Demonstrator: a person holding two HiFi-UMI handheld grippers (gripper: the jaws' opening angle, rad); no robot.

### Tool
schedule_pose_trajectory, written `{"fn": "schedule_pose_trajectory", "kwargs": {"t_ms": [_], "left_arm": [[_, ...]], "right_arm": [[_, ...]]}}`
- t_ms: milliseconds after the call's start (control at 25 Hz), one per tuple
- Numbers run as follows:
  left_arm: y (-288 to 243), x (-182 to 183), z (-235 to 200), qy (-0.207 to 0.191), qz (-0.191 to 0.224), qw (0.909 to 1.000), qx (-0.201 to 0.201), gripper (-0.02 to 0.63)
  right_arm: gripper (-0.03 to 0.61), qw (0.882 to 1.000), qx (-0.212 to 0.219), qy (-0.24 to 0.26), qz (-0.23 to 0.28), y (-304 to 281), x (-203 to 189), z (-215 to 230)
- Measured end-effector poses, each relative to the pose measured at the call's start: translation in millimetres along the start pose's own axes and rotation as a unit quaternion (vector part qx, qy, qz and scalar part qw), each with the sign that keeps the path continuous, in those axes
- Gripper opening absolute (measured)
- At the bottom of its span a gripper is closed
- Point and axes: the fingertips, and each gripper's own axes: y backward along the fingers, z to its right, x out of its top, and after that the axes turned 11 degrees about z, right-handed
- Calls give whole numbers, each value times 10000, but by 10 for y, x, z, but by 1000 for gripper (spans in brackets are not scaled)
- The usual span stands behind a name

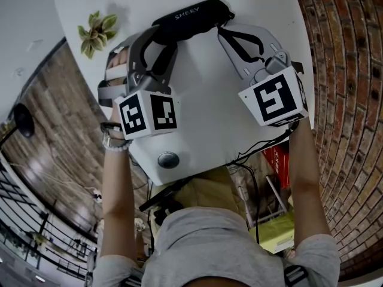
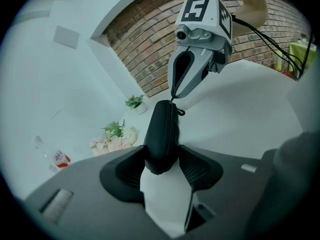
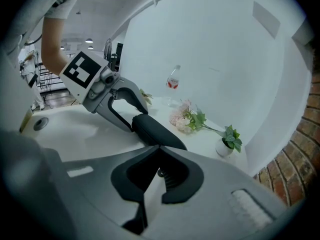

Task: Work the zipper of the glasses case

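left gripper (image 2: 161, 158): clamped on one end of the black glasses case (image 2: 162, 126)
right gripper (image 3: 157, 170): jaws together on the zipper pull (image 3: 160, 173) at its other end

The case (image 1: 191, 18) and its pull (image 3: 159, 173) were black. Left gripper (image 2: 162, 165) and right gripper (image 3: 159, 170) were grey with black pads (image 2: 126, 172), their cubes (image 1: 146, 113) white with black square markers. The table (image 1: 209, 100) was white, the wall (image 2: 150, 44) red-brown brick, the plant (image 1: 96, 31) green, the flowers (image 2: 112, 141) pink, the floor (image 1: 54, 106) brown planks.
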Motion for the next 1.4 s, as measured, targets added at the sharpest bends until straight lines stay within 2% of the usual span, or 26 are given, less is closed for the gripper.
{"fn": "schedule_pose_trajectory", "kwargs": {"t_ms": [720, 1080, 1240, 1400], "left_arm": [[0, -4, 3, -41, -49, 10000, -6, 229], [7, -15, -3, -5, -72, 10000, 2, 229], [5, -17, -1, 2, -76, 10000, -5, 229], [2, -12, -1, 2, -75, 10000, -11, 229]], "right_arm": [[6, 9991, 201, -309, 220, -42, 109, -117], [8, 9985, 259, -359, 323, -80, 172, -171], [8, 9988, 386, -259, 139, -73, 168, -201], [8, 9982, 435, -341, 254, -101, 208, -238]]}}
